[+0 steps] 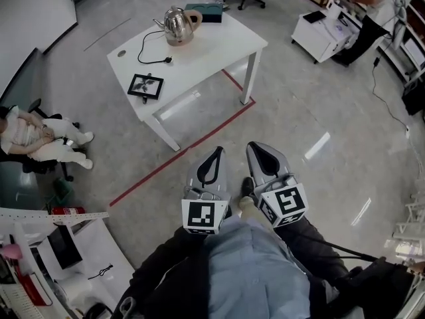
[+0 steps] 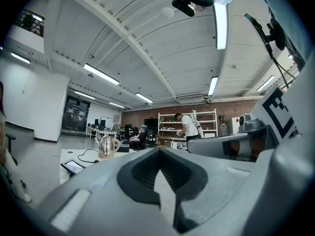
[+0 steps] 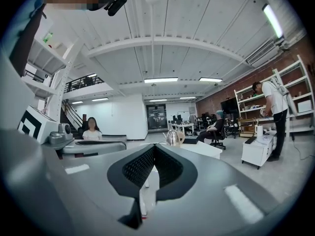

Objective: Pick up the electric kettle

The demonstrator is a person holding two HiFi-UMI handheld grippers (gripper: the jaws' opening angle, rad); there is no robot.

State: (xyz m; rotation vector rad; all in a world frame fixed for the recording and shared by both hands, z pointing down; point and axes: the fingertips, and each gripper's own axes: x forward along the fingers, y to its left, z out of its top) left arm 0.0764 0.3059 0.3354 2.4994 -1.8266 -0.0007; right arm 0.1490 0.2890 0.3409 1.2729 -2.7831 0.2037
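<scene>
The steel electric kettle (image 1: 178, 24) with a tan handle stands at the far side of a white table (image 1: 212, 48), and its black cord (image 1: 154, 53) trails across the tabletop. Both grippers are held close to my body, well short of the table. My left gripper (image 1: 218, 151) is shut and holds nothing; my right gripper (image 1: 254, 146) beside it is also shut and holds nothing. In the left gripper view the kettle (image 2: 106, 147) shows small and far off, left of the closed tips (image 2: 158, 149). In the right gripper view the kettle (image 3: 172, 137) sits just above the closed tips (image 3: 153, 146).
A black-framed tablet (image 1: 145, 86) lies at the table's near corner, and a dark box (image 1: 204, 12) sits behind the kettle. A red tape line (image 1: 179, 155) crosses the floor. A seated person (image 1: 40, 138) is at the left; a white cabinet (image 1: 322, 35) and a standing person (image 1: 372, 8) are at the right.
</scene>
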